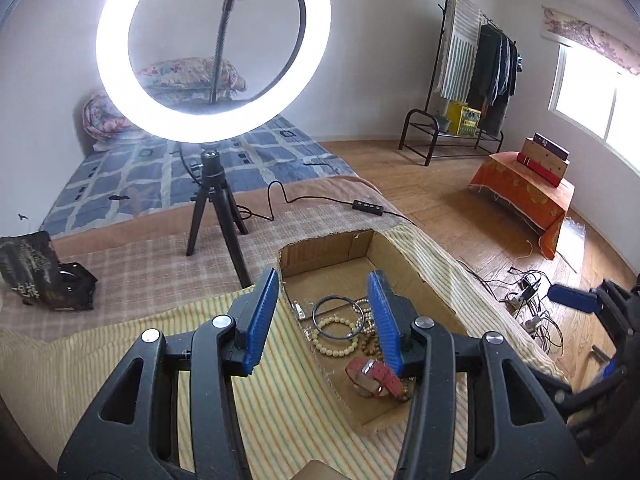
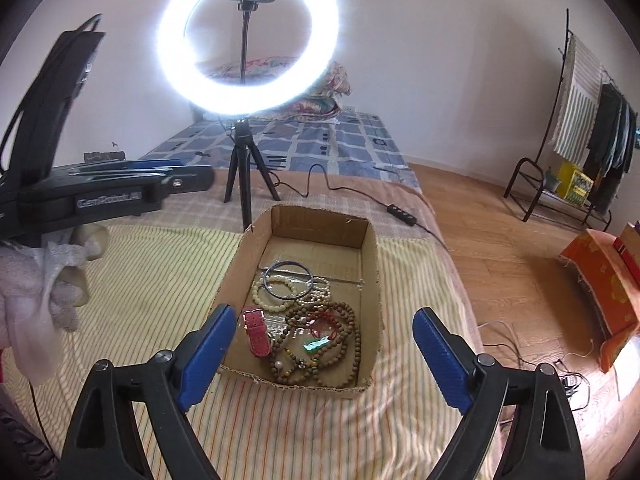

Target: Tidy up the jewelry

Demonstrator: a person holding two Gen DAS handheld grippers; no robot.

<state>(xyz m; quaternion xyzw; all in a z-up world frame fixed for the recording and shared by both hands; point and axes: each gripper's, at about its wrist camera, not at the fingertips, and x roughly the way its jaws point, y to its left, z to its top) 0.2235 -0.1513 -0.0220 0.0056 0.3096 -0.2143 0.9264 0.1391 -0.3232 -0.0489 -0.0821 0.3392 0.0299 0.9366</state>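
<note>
A shallow cardboard box (image 1: 320, 248) (image 2: 320, 216) lies on a striped cloth and holds the jewelry. In it are a dark bangle (image 2: 289, 280), a cream bead bracelet (image 2: 272, 296), a red watch (image 2: 256, 332), long brown bead strands (image 2: 340, 340) and a green pendant (image 2: 316, 345). My left gripper (image 1: 324, 280) hangs above the box's left side, open, with nothing between its blue pads. My right gripper (image 2: 325, 314) stands wide open over the box's near end, also empty. The bangle (image 1: 338, 318) and the watch (image 1: 374, 376) show between the left fingers, lower down in the box.
A lit ring light (image 1: 212, 52) (image 2: 248, 36) on a small tripod stands just behind the box, its cable and controller (image 2: 402, 212) trailing right. A black bag (image 1: 40, 276) lies far left. A gloved hand (image 2: 52, 280) holds the left gripper. The bed edge drops to wooden floor on the right.
</note>
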